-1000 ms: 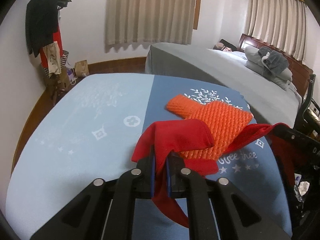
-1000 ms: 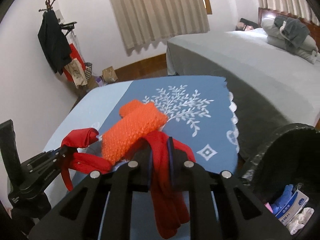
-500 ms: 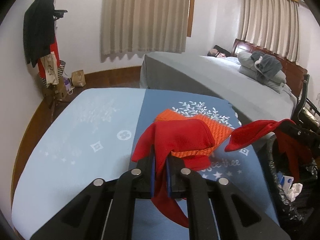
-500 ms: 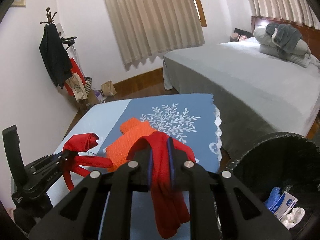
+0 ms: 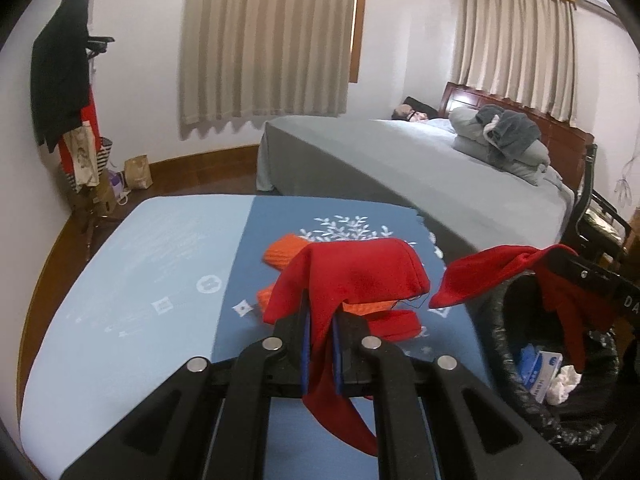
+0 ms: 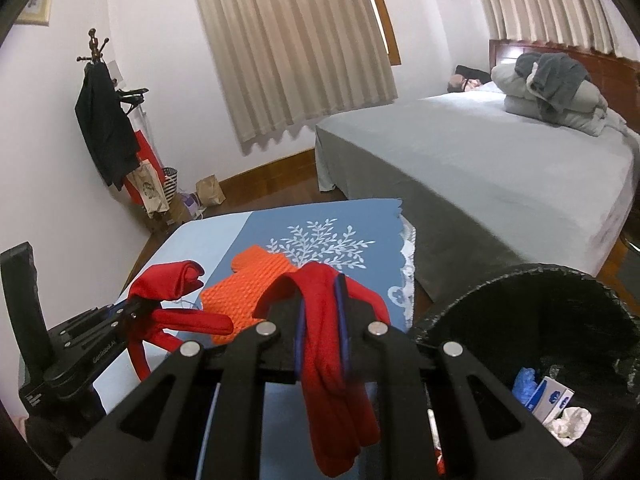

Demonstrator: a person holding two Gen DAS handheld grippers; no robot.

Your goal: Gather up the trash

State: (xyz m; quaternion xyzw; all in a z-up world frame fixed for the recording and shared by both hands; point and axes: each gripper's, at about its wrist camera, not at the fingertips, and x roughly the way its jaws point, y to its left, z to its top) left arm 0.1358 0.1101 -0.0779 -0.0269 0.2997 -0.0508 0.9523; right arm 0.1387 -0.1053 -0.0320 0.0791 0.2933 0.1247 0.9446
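Both grippers, left gripper [image 5: 319, 332] and right gripper [image 6: 322, 312], are clamped on one red fabric strip [image 5: 352, 276], held above the blue tablecloth's [image 5: 132, 292] right edge, beside the black-lined trash bin [image 6: 560, 320].

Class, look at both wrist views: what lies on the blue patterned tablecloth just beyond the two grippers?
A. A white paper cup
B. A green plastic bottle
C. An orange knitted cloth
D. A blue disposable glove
C: an orange knitted cloth lies flat on the blue patterned tablecloth, partly behind the red fabric clamped in the right gripper; no cup or bottle shows.
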